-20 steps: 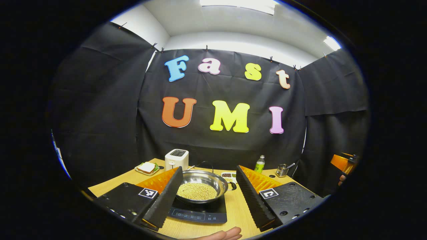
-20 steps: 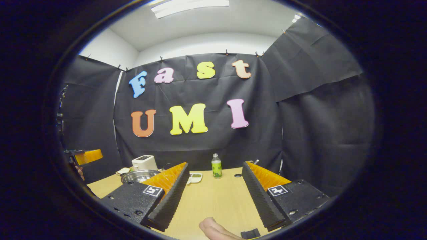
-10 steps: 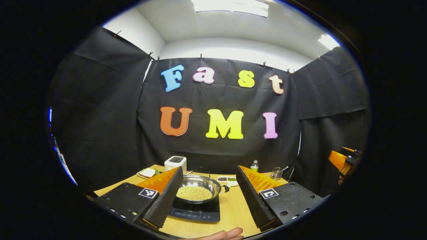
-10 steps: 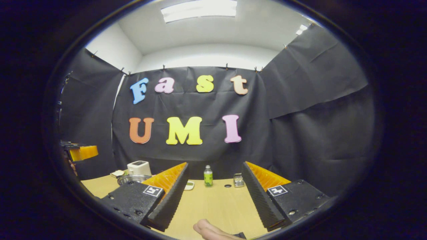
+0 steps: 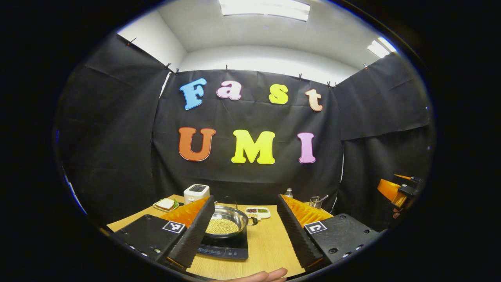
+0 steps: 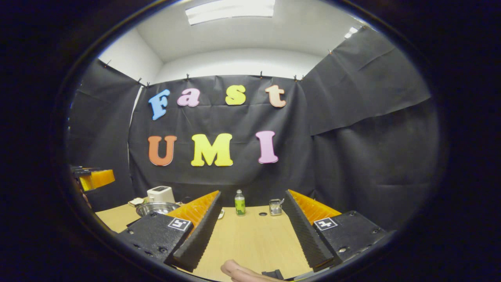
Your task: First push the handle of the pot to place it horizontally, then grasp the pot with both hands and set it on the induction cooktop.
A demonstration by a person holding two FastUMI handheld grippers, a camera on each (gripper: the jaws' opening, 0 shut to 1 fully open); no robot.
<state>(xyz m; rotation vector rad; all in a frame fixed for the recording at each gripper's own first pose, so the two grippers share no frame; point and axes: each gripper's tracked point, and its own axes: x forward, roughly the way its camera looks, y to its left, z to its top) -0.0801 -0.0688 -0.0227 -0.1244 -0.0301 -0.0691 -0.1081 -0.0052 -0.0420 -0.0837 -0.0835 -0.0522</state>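
Observation:
A steel pot [image 5: 231,217] filled with pale beans sits on the black induction cooktop [image 5: 227,250], with a small dark handle on its right side. My left gripper [image 5: 245,201] is open and held back from the pot, which shows between its fingers. In the right gripper view, the pot [image 6: 156,207] lies far left, partly behind one finger. My right gripper [image 6: 252,195] is open over bare wooden table [image 6: 250,239]. The right gripper [image 5: 396,188] also shows at the far right edge of the left gripper view, and the left gripper [image 6: 96,178] shows at the left edge of the right gripper view.
Along the back of the table stand a white toaster [image 5: 196,192], a sandwich plate [image 5: 165,204], a divided dish [image 5: 257,212], a green bottle [image 6: 239,203] and a metal holder [image 6: 276,206]. A person's fingers [image 6: 236,272] show at the bottom edge.
Both grippers have drawn back from the table, so the pot and cooktop look smaller and farther off. Both stay open. The pot has not moved on the cooktop.

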